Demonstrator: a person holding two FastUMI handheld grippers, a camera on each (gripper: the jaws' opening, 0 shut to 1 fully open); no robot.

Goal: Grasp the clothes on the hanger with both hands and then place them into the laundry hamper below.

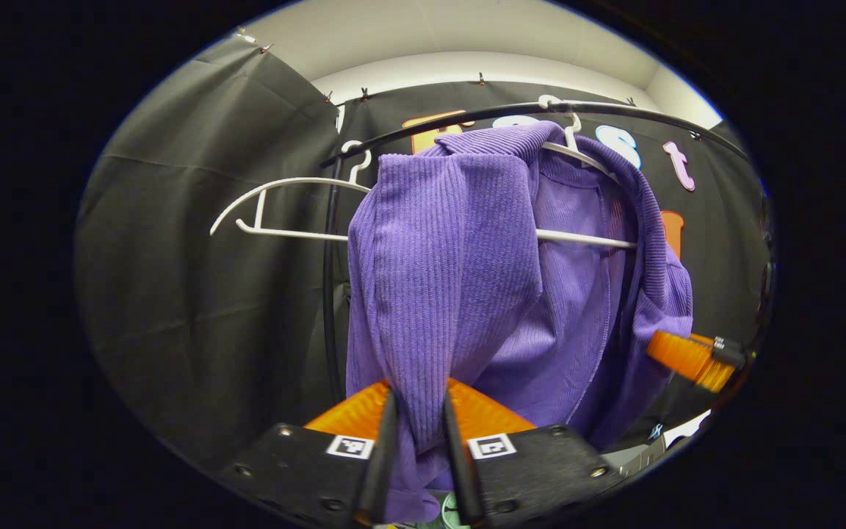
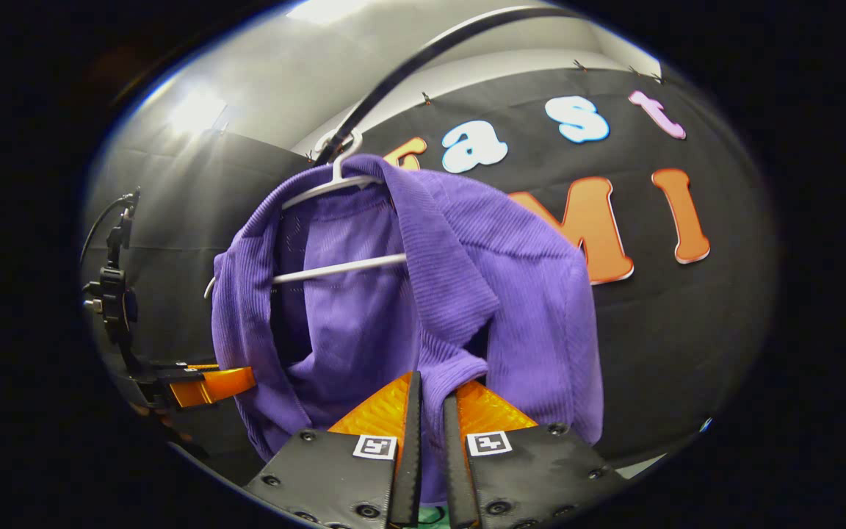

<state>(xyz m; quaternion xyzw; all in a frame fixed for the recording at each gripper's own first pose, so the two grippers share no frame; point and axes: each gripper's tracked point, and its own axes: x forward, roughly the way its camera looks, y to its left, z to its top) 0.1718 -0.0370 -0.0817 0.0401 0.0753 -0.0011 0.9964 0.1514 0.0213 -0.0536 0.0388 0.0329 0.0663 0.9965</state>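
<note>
purple garment (image 1: 452,272) hangs on a white hanger (image 1: 584,239) from the black rail (image 1: 467,121). left gripper (image 1: 419,441) and right gripper (image 2: 430,433) each pinch its lower fabric, likely so both sides lift off together.

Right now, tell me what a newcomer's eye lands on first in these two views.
The purple ribbed garment dominates, draped over a white hanger on the black rail. Both grippers, left and right, are shut on its hanging folds. A second, bare white hanger hangs left of it in the left gripper view.
</note>
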